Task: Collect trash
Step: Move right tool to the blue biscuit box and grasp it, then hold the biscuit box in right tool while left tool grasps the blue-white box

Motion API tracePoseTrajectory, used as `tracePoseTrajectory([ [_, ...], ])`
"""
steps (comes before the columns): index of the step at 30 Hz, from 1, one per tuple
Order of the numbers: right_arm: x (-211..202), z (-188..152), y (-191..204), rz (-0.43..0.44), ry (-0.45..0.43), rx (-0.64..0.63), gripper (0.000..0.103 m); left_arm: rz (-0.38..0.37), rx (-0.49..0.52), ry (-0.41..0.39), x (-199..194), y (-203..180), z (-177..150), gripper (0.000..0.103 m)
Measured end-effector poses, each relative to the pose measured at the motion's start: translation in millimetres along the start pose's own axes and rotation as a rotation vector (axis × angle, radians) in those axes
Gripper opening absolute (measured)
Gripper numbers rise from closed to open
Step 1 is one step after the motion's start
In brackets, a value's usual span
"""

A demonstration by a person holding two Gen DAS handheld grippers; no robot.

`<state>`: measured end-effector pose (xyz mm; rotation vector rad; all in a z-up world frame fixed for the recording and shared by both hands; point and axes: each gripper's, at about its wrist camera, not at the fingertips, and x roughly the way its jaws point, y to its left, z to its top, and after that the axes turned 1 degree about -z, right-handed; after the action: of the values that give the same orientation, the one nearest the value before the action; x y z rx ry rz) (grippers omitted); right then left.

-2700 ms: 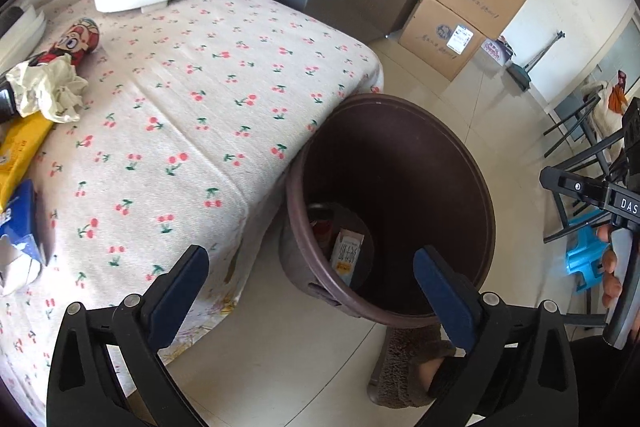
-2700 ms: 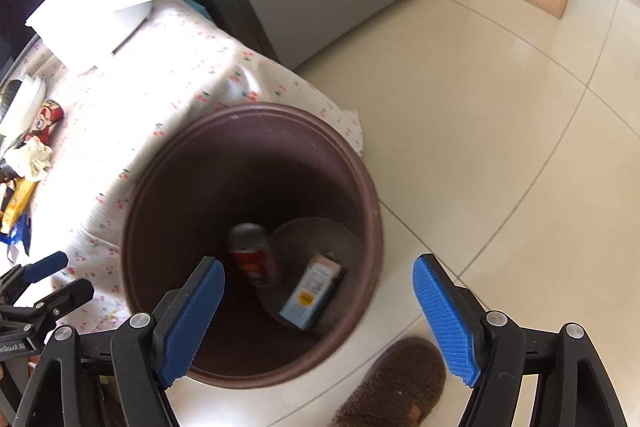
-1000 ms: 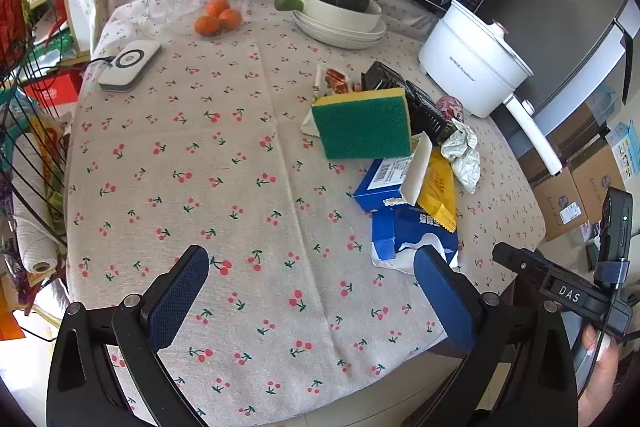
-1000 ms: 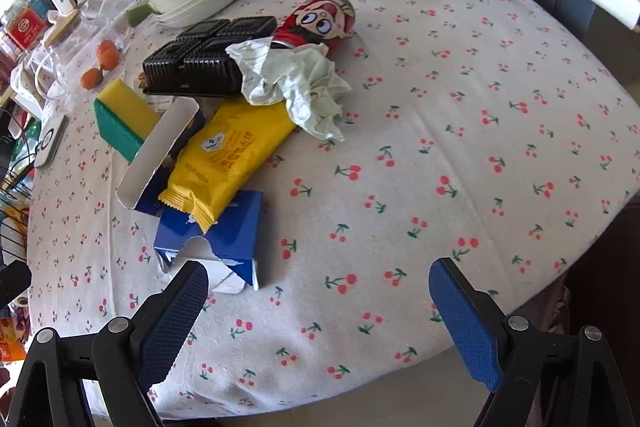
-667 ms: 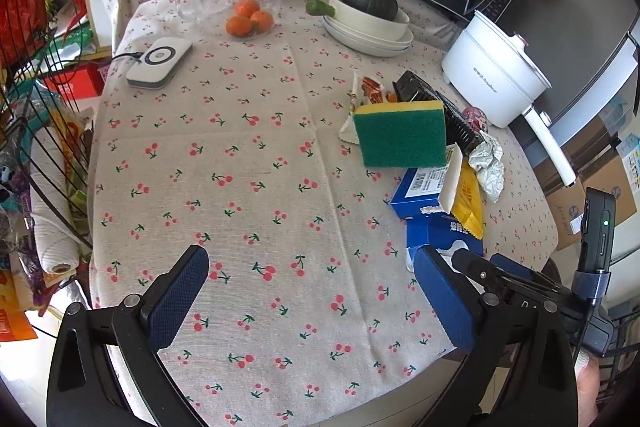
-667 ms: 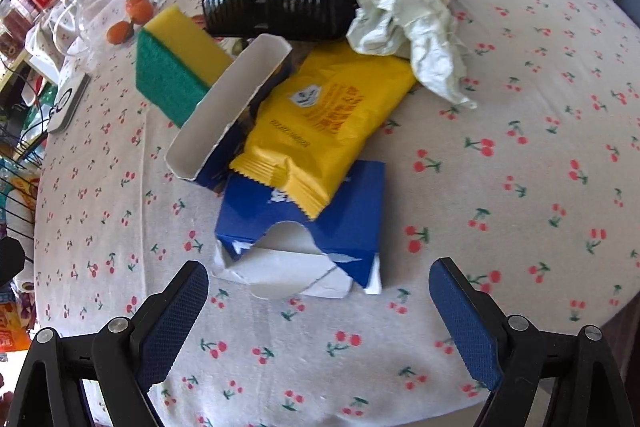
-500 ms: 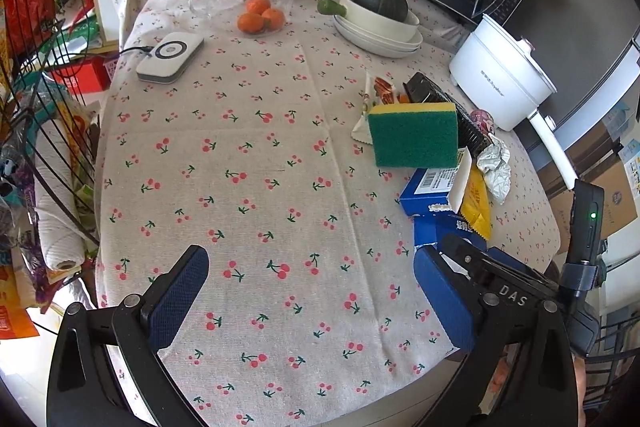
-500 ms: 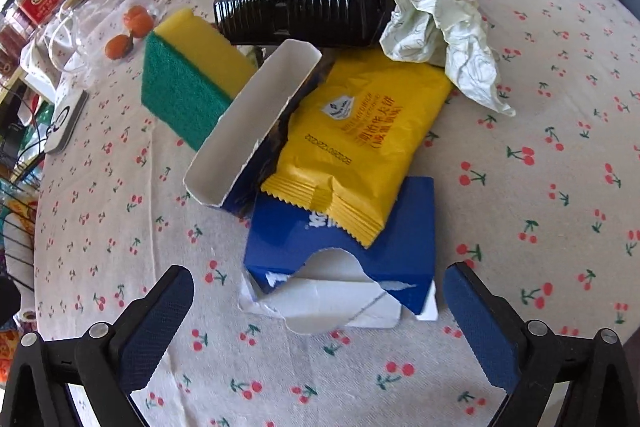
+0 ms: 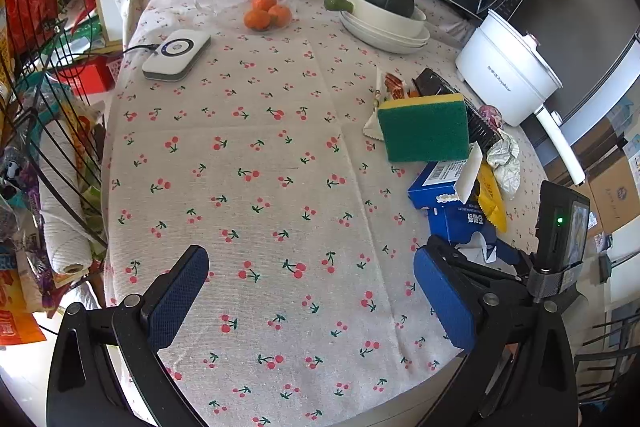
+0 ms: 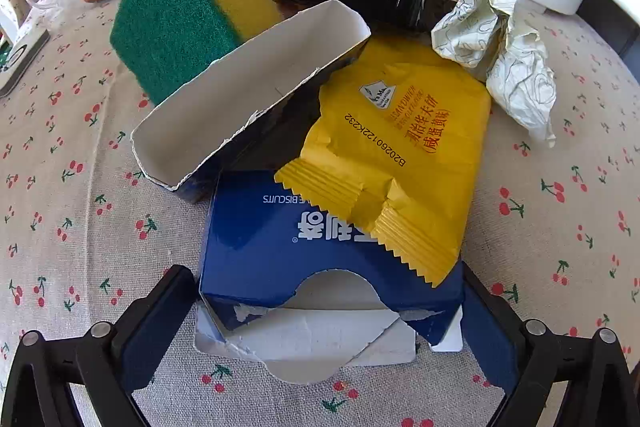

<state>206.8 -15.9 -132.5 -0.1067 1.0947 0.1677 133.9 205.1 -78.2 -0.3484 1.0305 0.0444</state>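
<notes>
Two blue fingers of the right hand-held gripper (image 10: 328,323) straddle the torn blue box (image 10: 288,247) on the table (image 10: 560,227).
Its jaws are closing, not visibly pressing yet; a yellow wrapper (image 10: 396,155) overlaps the box's far corner. The left hand-held gripper (image 9: 312,303) hangs released over bare cloth.

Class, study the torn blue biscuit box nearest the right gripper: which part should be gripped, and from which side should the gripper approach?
Grip the blue biscuit box across its two long side walls near the torn open end, coming down from above. It lies flat, and the right gripper straddles that end, jaws closing. The yellow wrapper overlaps its far corner, so staying low on the box likely avoids pinching it.
</notes>
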Motion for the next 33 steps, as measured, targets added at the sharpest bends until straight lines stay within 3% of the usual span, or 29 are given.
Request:
tracePoseTrajectory([
  [9, -27.1, -10.2, -38.7, 0.035, 0.027, 0.006, 0.092, -0.015, 0.032, 0.019, 12.0, -19.0, -4.3, 0.103],
  [15, -53.5, -14.8, -81.6, 0.034, 0.019, 0.038, 0.092, -0.077, 0.049, 0.051, 26.1, -46.1, -5.9, 0.103],
  [21, -74.5, -15.6, -120.7, 0.041, 0.009, 0.073, 0.092, -0.085, 0.112, -0.045, 32.5, -73.1, 4.6, 0.103],
  [27, -90.5, -15.2, -145.1, 0.054, -0.009, 0.086, 0.092, -0.135, 0.041, 0.002, 55.7, -77.1, 26.0, 0.103],
  [33, -103.3, -18.5, -170.0, 0.067, -0.024, 0.111, 0.092, -0.048, 0.06, 0.065, 85.7, -85.7, 27.9, 0.103],
])
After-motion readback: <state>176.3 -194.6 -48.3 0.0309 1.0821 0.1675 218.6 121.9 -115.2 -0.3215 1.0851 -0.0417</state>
